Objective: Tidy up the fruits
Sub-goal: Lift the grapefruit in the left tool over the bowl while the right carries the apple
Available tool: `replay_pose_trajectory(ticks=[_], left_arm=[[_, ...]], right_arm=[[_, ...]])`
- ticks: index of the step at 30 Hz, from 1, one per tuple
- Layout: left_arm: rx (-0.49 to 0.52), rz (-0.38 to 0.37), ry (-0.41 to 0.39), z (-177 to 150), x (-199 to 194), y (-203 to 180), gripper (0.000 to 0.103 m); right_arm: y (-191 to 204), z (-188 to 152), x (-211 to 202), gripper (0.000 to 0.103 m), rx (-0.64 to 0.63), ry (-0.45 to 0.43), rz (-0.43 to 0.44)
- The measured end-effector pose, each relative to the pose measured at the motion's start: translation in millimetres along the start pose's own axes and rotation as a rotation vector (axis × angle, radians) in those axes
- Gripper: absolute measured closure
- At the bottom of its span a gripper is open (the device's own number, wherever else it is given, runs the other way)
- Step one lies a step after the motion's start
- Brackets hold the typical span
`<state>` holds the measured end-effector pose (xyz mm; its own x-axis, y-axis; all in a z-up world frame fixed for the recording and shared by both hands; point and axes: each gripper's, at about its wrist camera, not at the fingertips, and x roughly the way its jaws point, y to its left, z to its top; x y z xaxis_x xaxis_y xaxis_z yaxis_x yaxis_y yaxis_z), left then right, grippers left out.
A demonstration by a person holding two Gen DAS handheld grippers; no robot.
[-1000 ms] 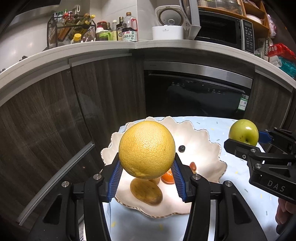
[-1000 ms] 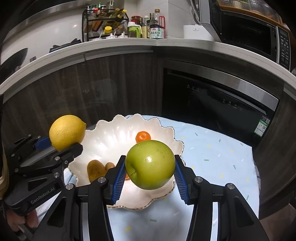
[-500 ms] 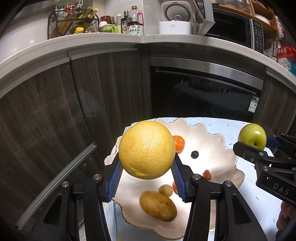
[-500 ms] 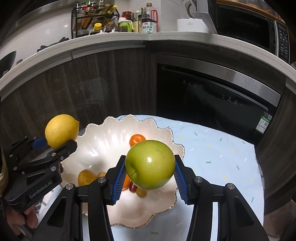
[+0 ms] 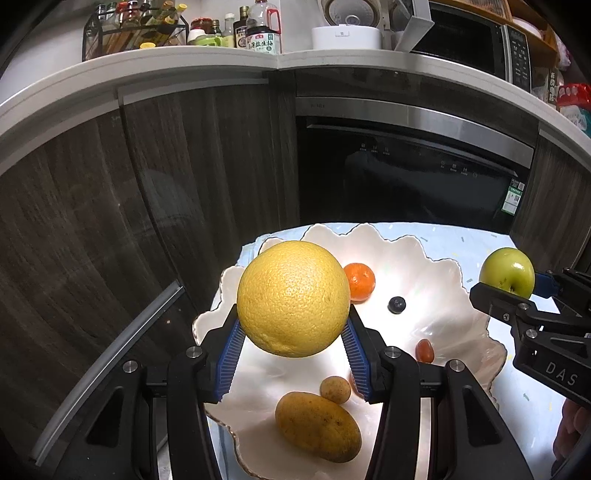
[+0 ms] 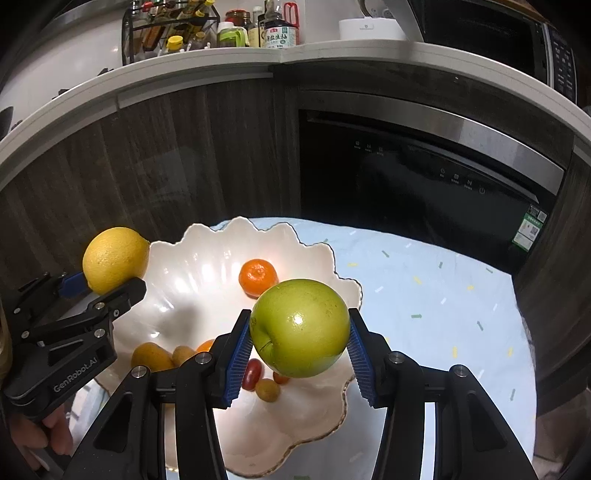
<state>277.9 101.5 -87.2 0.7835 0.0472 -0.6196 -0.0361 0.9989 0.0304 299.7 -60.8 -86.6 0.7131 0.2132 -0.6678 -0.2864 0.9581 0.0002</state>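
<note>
My left gripper (image 5: 293,328) is shut on a large yellow citrus fruit (image 5: 293,297), held above the left side of a white scalloped bowl (image 5: 436,258). My right gripper (image 6: 300,339) is shut on a green apple (image 6: 300,326), held above the bowl's right side (image 6: 207,240). The bowl holds a mandarin (image 5: 360,280), a blueberry (image 5: 397,304), a cherry tomato (image 5: 424,350), a brown oval fruit (image 5: 317,426) and a small round one (image 5: 335,389). The apple also shows in the left wrist view (image 5: 508,271), and the citrus in the right wrist view (image 6: 115,258).
The bowl stands on a pale blue speckled tablecloth (image 6: 424,295). Dark wood cabinets (image 5: 184,177) and a black built-in appliance (image 5: 406,173) rise behind the table. The white counter above carries bottles (image 5: 258,33), a spice rack (image 5: 129,33) and a microwave (image 5: 476,40).
Both grippers have moved back and upward from the bowl, still holding their fruits; more of the bowl's inside and its small fruits shows now.
</note>
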Motion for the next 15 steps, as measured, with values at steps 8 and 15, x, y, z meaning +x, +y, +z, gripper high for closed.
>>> replay_pose_trajectory(ticks=[8, 15], left_arm=[[0.010, -0.009, 0.030, 0.5, 11.4, -0.8, 0.052], [0.009, -0.009, 0.070, -2.4, 23.2, -2.2, 0.052]], right_arm=[[-4.7, -0.4, 11.9, 0.053, 0.019, 0.030, -0.008], [-5.1, 0.4, 18.6, 0.053, 0.025, 0.050, -0.018]])
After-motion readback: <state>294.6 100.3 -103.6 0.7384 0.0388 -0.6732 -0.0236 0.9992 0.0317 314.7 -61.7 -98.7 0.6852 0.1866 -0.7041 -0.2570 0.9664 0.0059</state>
